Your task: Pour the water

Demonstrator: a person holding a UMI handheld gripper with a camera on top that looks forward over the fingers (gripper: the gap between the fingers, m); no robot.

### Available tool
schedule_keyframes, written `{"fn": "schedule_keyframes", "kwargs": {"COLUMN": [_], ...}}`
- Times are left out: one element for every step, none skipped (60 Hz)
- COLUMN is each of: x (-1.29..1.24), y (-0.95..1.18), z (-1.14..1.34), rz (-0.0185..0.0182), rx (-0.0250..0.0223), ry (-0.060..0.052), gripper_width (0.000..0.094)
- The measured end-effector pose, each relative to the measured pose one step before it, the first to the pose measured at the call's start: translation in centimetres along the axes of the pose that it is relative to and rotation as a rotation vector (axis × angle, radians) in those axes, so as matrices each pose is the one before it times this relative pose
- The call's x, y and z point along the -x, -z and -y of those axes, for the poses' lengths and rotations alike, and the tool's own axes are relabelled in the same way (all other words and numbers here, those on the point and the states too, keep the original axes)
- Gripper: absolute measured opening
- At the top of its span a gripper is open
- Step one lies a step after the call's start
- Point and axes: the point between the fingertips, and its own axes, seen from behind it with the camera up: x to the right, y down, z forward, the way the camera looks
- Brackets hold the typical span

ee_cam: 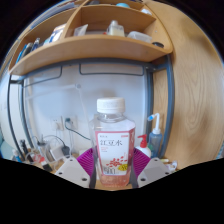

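- Nearest to us is our tool (pixel 112 172), its two pale fingers coming up from six o'clock, each with a magenta pad (pixel 88 157) on the inner face.
- Between those fingers stands a bottle (pixel 111 142), upright, with a white cap at twelve o'clock of its body and a pinkish label printed with red characters.
- Both pads lie against the bottle's lower sides, so we read the tool as clamped on the bottle; we see no gap at either side.
- We cannot see what the bottle's base rests on, since the fingers hide it.
- Beyond the bottle, towards twelve o'clock, a wooden shelf (pixel 90 50) runs across, carrying several small items too indistinct for us to name.
- At about nine o'clock of the bottle, low down, lie tangled cables (pixel 48 150) near a wall socket (pixel 68 122) on a pale wall.
- At about three o'clock of the bottle, a white container with a red top (pixel 155 133) stands beside a wooden side panel (pixel 190 110); what it holds we cannot tell.
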Motion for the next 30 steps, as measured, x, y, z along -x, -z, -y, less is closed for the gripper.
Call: {"fn": "schedule_keyframes", "kwargs": {"x": [-0.654,-0.418,-0.368,-0.344,-0.395,-0.370,-0.220,-0.246,-0.154,-0.042,-0.008,-0.003,0.005,-0.070,-0.056,0.037,0.117,0.222,0.190,0.117,0.058,0.055,0.115,0.175,0.154,0.121,0.078,0.112,0.066,0.040], "y": [-0.306,-0.345,-0.298,-0.272,-0.288,-0.244,-0.275,-0.077,-0.208,-0.132,-0.115,-0.120,-0.098,-0.098,-0.236,-0.153,-0.102,-0.075,-0.071,-0.062,-0.059,0.036,-0.076,-0.079,-0.089,-0.102,-0.098,0.049,-0.003,-0.106], "z": [-0.901,-0.560,-0.601,-0.579,-0.592,-0.556,-0.872,-0.634,-0.543,-0.551,-0.479,-0.454,-0.424,-0.453,-0.673,-0.451,-0.451,-0.454,-0.436,-0.405,-0.435,-0.639,-0.337,-0.335,-0.349,-0.363,-0.394,-0.530,0.300,0.093], "rz": [-0.00107,-0.00195,-0.00074,-0.00155,-0.00350,-0.00509,-0.00389,-0.00236,-0.00006,0.00256,0.00410,0.00367,0.00177,-0.00042,0.00033,0.00202,0.00486,0.00808,0.00834,0.00550,0.00254,0.00232,0.00498,0.00642,0.00517,0.00360,0.00254,0.00149,0.00139,0.00058], "rx": [0.00292,0.00680,0.00656,0.00582,0.00440,0.00354,-0.00295,0.00833,0.00595,0.00612,0.00424,0.00197,0.00081,0.00150,-0.00024,0.00447,0.00507,0.00508,0.00461,0.00435,0.00390,-0.00070,0.00278,0.00254,0.00373,0.00475,0.00550,0.00633,-0.02438,-0.01276], "ry": [0.0066,0.0070,0.0063,0.0071,0.0077,0.0075,0.0038,0.0035,-0.0003,-0.0026,-0.0024,-0.0024,-0.0019,-0.0015,-0.0017,-0.0021,-0.0016,-0.0013,-0.0017,-0.0004,0.0005,0.0007,-0.0017,-0.0032,-0.0037,-0.0042,-0.0024,0.0002,-0.0008,-0.0029], "gripper_width": [0.0487,0.0489,0.0487,0.0489,0.0489,0.0488,0.0489,0.0488,0.0489,0.0489,0.0490,0.0489,0.0489,0.0488,0.0489,0.0487,0.0487,0.0489,0.0489,0.0488,0.0487,0.0488,0.0489,0.0487,0.0487,0.0488,0.0487,0.0502,0.0490,0.0491]}}
